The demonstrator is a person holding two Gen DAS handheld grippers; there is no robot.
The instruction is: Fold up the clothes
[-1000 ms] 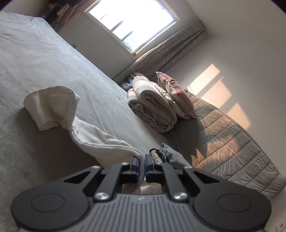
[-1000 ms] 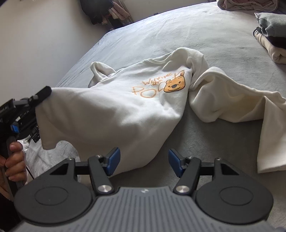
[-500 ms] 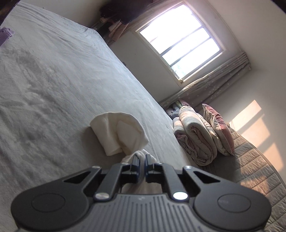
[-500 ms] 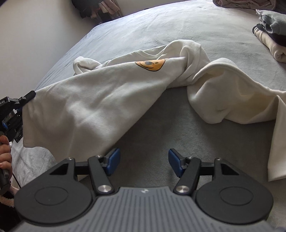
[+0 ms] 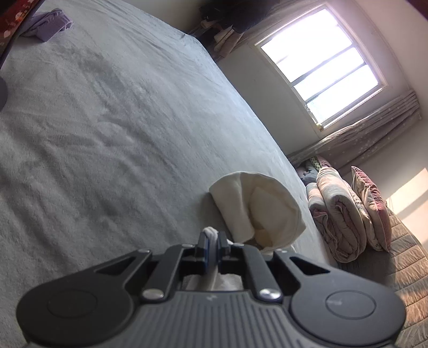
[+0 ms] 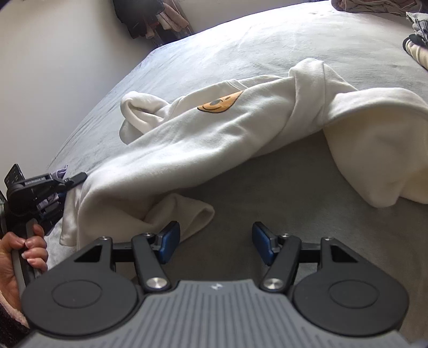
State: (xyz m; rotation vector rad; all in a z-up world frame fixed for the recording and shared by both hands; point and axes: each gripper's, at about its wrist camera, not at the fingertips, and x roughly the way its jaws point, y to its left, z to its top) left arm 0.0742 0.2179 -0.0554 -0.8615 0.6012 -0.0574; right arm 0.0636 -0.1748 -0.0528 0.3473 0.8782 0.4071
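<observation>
A cream sweatshirt (image 6: 214, 133) with an orange bear print lies rumpled across the grey bed (image 6: 267, 214) in the right wrist view. My left gripper (image 5: 212, 241) is shut on a fold of the sweatshirt's hem, and a sleeve (image 5: 262, 208) bunches up just beyond it. From the right wrist view the left gripper (image 6: 72, 182) shows at the far left, held by a hand (image 6: 18, 257), pinching the hem. My right gripper (image 6: 212, 243) stands open low over the bed, its left pad close to a loose corner of the cloth.
A purple cloth (image 5: 46, 24) lies far off on the bed. Rolled quilts and a pillow (image 5: 345, 214) are piled by the window (image 5: 321, 61). Other folded clothes (image 6: 417, 45) sit at the far right. A wall (image 6: 53, 67) borders the bed's left side.
The left gripper has lowered the held hem toward the bed, so the sweatshirt has collapsed into a rumpled roll and the print is half hidden. The right gripper stayed open.
</observation>
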